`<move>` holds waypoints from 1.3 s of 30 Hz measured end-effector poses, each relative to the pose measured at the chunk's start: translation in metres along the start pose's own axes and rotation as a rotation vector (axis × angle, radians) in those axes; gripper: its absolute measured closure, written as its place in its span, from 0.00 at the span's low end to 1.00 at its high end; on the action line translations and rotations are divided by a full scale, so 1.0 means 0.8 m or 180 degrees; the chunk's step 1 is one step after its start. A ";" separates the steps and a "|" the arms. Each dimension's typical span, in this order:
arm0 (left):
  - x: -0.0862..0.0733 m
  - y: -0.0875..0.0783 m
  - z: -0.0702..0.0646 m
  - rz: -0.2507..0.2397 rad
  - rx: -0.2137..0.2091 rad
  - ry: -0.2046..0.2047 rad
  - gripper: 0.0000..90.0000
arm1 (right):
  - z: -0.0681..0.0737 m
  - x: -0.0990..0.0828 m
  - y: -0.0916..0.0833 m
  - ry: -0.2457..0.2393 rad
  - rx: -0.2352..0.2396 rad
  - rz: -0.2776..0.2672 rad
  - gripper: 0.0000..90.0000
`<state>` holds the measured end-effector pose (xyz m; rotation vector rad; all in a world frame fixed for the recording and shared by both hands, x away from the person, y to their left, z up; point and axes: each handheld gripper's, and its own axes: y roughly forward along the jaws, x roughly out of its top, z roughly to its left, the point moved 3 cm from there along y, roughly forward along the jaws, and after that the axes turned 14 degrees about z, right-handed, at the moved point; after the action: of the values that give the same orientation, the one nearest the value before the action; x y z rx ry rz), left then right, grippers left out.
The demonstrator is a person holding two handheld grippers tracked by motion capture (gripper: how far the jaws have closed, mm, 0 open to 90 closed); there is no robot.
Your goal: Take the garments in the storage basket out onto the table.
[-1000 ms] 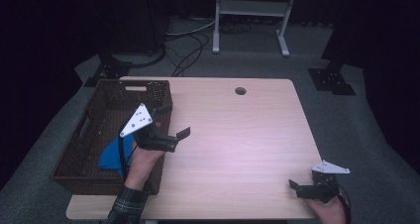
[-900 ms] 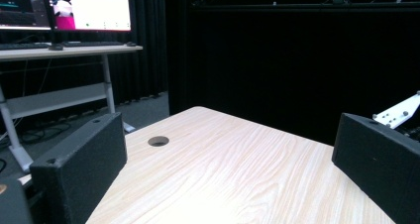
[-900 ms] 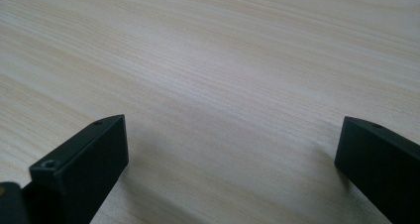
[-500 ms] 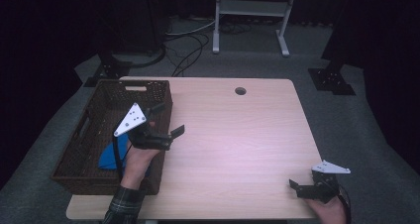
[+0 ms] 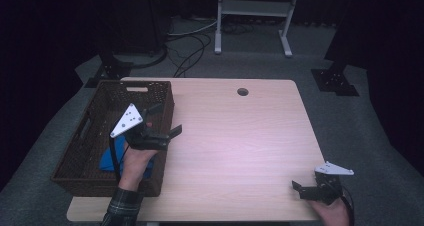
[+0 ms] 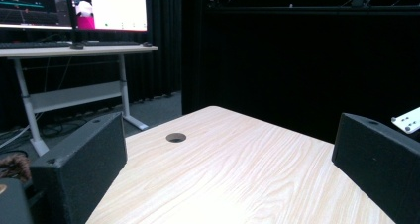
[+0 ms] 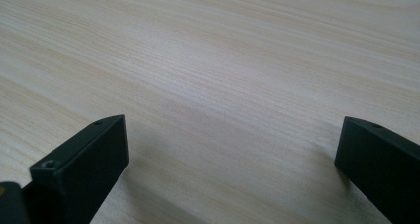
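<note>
The left gripper (image 5: pixel 162 123), jaws spread and empty, hangs over the near right rim of the wicker basket (image 5: pixel 90 131), likely poised to reach in. Below and left of it lies a blue cloth (image 5: pixel 107 158). The right gripper (image 5: pixel 302 188) rests spread, well apart at the table's (image 5: pixel 240 131) near corner.

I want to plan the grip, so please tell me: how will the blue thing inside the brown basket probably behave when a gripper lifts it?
The blue thing lies flat and low on the floor of the wicker basket, so it is probably soft cloth that will droop. It looks thin, so likely light. The left gripper is open above the rim.
</note>
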<state>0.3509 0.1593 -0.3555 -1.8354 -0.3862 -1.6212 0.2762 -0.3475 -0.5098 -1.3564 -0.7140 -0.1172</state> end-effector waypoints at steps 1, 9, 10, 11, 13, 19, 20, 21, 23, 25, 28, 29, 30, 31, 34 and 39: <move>0.000 -0.002 0.002 -0.0004 0.0020 -0.0001 0.00 | 0.000 0.000 0.000 0.0000 -0.0001 0.0000 0.00; -0.001 -0.010 0.009 -0.0029 0.0080 -0.0038 0.00 | 0.000 0.000 0.000 -0.0001 -0.0009 0.0005 0.00; -0.001 -0.012 0.010 -0.0027 0.0090 -0.0041 0.00 | 0.000 0.000 0.000 -0.0001 -0.0011 0.0006 0.00; -0.002 -0.012 0.011 -0.0027 0.0096 -0.0045 0.00 | 0.000 0.000 0.000 -0.0001 -0.0017 0.0006 0.00; -0.002 -0.013 0.013 -0.0035 0.0105 -0.0056 0.00 | 0.000 0.000 0.000 -0.0005 -0.0024 0.0010 0.00; -0.003 -0.017 0.016 -0.0030 0.0123 -0.0068 0.00 | 0.000 0.000 0.000 -0.0003 -0.0026 0.0011 0.00; -0.003 -0.018 0.017 -0.0030 0.0114 -0.0061 0.02 | 0.000 0.000 0.000 -0.0002 -0.0027 0.0010 0.00; -0.003 -0.018 0.018 -0.0032 0.0111 -0.0062 0.02 | 0.000 0.000 0.000 -0.0001 -0.0028 0.0011 0.00; -0.004 -0.020 0.019 -0.0036 0.0128 -0.0074 0.02 | 0.000 0.000 0.000 0.0002 -0.0028 0.0010 0.00; -0.004 -0.021 0.021 -0.0037 0.0138 -0.0075 0.02 | 0.000 0.000 0.000 0.0001 -0.0031 0.0011 0.00; -0.004 -0.024 0.023 -0.0044 0.0165 -0.0085 0.02 | 0.000 0.000 0.000 0.0002 -0.0031 0.0011 0.00; -0.005 -0.025 0.024 -0.0047 0.0172 -0.0091 0.02 | 0.000 0.000 0.000 0.0002 -0.0030 0.0011 0.00; -0.005 -0.026 0.025 -0.0044 0.0180 -0.0091 0.02 | 0.000 0.000 0.000 0.0001 -0.0030 0.0011 0.00; -0.005 -0.027 0.026 -0.0046 0.0188 -0.0095 0.02 | 0.000 0.000 0.000 0.0002 -0.0031 0.0011 0.00; -0.006 -0.030 0.029 -0.0058 0.0218 -0.0113 0.02 | 0.000 0.000 0.000 0.0001 -0.0031 0.0011 0.00; -0.007 -0.035 0.034 -0.0057 0.0266 -0.0136 0.02 | 0.000 0.000 0.000 0.0003 -0.0030 0.0011 0.00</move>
<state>0.3534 0.1984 -0.3541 -1.8109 -0.4834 -1.5564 0.2764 -0.3472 -0.5099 -1.3664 -0.7112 -0.1185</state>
